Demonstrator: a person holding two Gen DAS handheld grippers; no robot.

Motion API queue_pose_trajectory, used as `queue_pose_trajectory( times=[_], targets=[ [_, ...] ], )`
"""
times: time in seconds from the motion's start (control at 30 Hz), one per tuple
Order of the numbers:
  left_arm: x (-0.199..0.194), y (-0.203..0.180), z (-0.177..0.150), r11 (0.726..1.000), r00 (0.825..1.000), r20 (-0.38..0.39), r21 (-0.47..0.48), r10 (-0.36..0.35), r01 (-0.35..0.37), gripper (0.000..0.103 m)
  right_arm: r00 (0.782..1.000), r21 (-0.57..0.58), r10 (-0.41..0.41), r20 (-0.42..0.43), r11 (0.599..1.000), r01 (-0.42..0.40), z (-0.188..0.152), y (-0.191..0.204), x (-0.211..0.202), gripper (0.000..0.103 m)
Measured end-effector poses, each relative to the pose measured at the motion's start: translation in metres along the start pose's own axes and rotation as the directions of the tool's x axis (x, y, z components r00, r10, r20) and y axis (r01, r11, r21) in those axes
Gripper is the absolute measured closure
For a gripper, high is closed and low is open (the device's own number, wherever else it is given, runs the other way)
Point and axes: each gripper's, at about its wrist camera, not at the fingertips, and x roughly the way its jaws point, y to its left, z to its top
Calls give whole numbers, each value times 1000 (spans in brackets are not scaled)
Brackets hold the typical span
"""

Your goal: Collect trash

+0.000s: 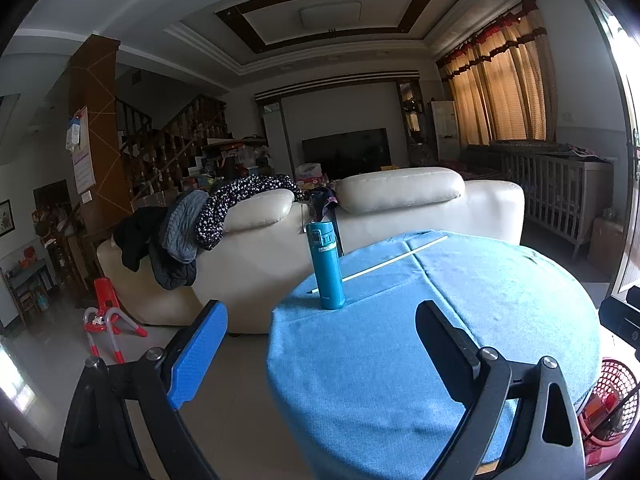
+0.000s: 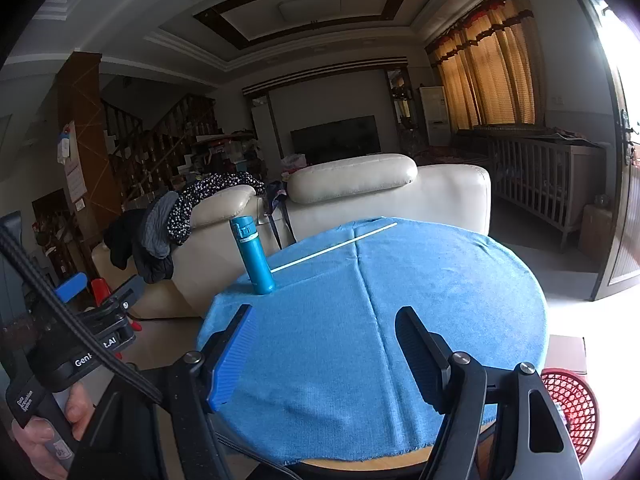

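Here my left gripper (image 1: pixel 320 344) hangs over the near left edge of the round surface (image 1: pixel 460 320), its jaws spread wide with nothing between them; the blue pad of one finger (image 1: pixel 196 352) sits out over the floor, the black finger over the cloth. My right gripper (image 2: pixel 324 344) is likewise spread and empty, both fingers above the blue cloth (image 2: pixel 400 312) that covers the surface, pointing slightly downward.

On the far left part of the cloth a teal bottle (image 1: pixel 326 266) stands upright with its lid on. Just beside it a long thin white stick (image 1: pixel 380 266) lies flat, running diagonally from behind the bottle's base toward the far edge; this looks like the trash piece, and it is well apart from both grippers. In the right wrist view the same stick (image 2: pixel 334 248) starts next to the bottle (image 2: pixel 254 256).

A red mesh basket (image 2: pixel 572 412) sits low beside the near right edge of the surface, partly hidden by my right gripper's frame; I cannot tell what is inside. Behind the surface stands a cream sofa (image 1: pixel 400 200) with clothes draped over its back.
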Motion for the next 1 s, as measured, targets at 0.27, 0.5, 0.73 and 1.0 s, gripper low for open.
queue_pose_trajectory(
  times=[0.27, 0.5, 0.73, 1.0],
  targets=[
    [-2, -2, -4, 1000, 1000, -5, 3, -2, 2, 8, 1000, 15, 0, -1, 1000, 0, -1, -3, 1, 28],
    [-2, -3, -4, 1000, 1000, -5, 7, -4, 4, 8, 1000, 17, 0, 0, 1000, 0, -3, -4, 1, 28],
    [-4, -5, -4, 1000, 1000, -5, 7, -22, 22, 8, 1000, 17, -2, 1, 1000, 2, -2, -4, 0, 28],
    [-4, -8, -5, 999, 999, -11, 10, -40, 40, 8, 1000, 18, 0, 1, 1000, 0, -2, -4, 0, 28]
  ],
)
